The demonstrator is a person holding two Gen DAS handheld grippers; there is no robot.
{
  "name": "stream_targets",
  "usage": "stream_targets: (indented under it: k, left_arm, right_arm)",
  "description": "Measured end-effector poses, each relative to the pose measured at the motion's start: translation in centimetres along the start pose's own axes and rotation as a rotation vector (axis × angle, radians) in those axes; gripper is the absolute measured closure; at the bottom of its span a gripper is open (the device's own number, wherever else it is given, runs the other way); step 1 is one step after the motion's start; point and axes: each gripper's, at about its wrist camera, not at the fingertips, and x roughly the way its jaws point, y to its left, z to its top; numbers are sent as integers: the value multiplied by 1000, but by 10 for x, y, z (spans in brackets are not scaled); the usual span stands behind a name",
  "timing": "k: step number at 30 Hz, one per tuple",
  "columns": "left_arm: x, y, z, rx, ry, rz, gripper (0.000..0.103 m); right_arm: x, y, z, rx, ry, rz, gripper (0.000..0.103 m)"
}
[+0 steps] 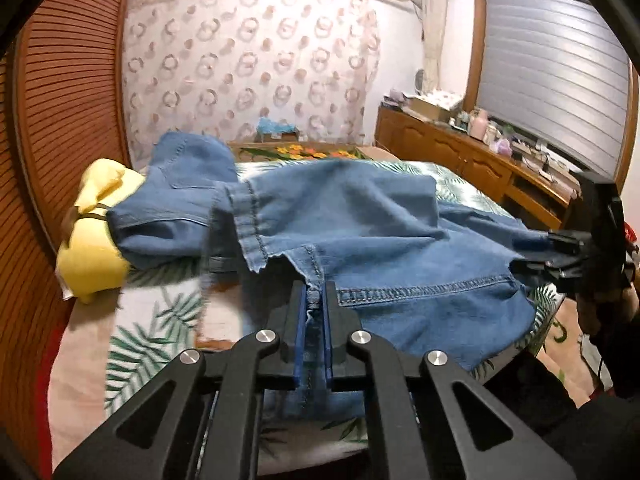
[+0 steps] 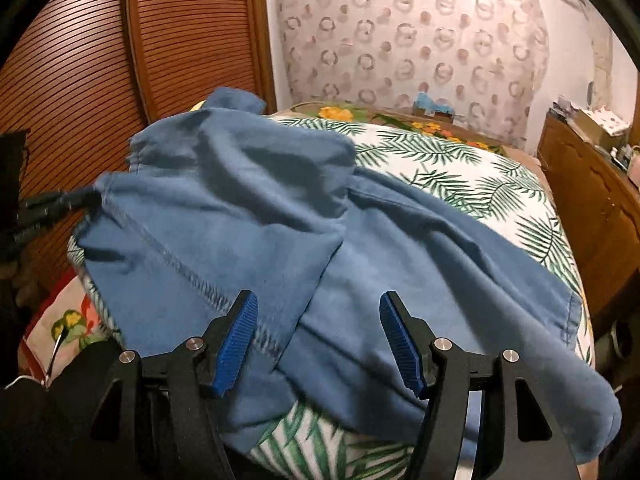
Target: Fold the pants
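From the left wrist we see our left tool (image 1: 314, 304) pinching a seam of the blue pants (image 1: 360, 216) at lower centre, the pants spread over a leaf-print bed (image 1: 160, 312), a wooden dresser (image 1: 460, 152) right. From the right wrist, our right tool (image 2: 318, 340) stands spread over the pants (image 2: 280, 220), slatted doors (image 2: 100, 60) upper left

Both the left gripper (image 1: 314, 304) and right gripper (image 2: 318, 336) are matte black linkages with silver round screws and ribbed blue pads (image 2: 236, 344).
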Motion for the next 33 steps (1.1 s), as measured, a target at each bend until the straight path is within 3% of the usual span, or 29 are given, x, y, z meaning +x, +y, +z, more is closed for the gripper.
stream_targets:
  k: [3, 9, 12, 14, 17, 30, 33]
  left_arm:
    - [-3, 9, -1, -16, 14, 31, 94]
    - [1, 15, -8, -40, 46, 21, 94]
    - [6, 13, -7, -46, 53, 22, 85]
    - [7, 12, -5, -51, 47, 20, 57]
    - [9, 12, -3, -65, 31, 18, 26]
    - [29, -20, 11, -23, 40, 27, 26]
    - [38, -24, 11, -18, 52, 33, 26]
  right_arm:
    - [-12, 1, 2, -4, -12, 24, 37]
    - [-21, -6, -3, -9, -13, -4, 37]
    - [-24, -11, -6, 9, -16, -25, 37]
    - [-29, -16, -9, 24, -20, -41, 37]
    - [-40, -29, -14, 46, -28, -76, 37]
    - [-95, -84, -31, 153, -79, -261, 37]
    - [-106, -100, -37, 207, -82, -251, 37]
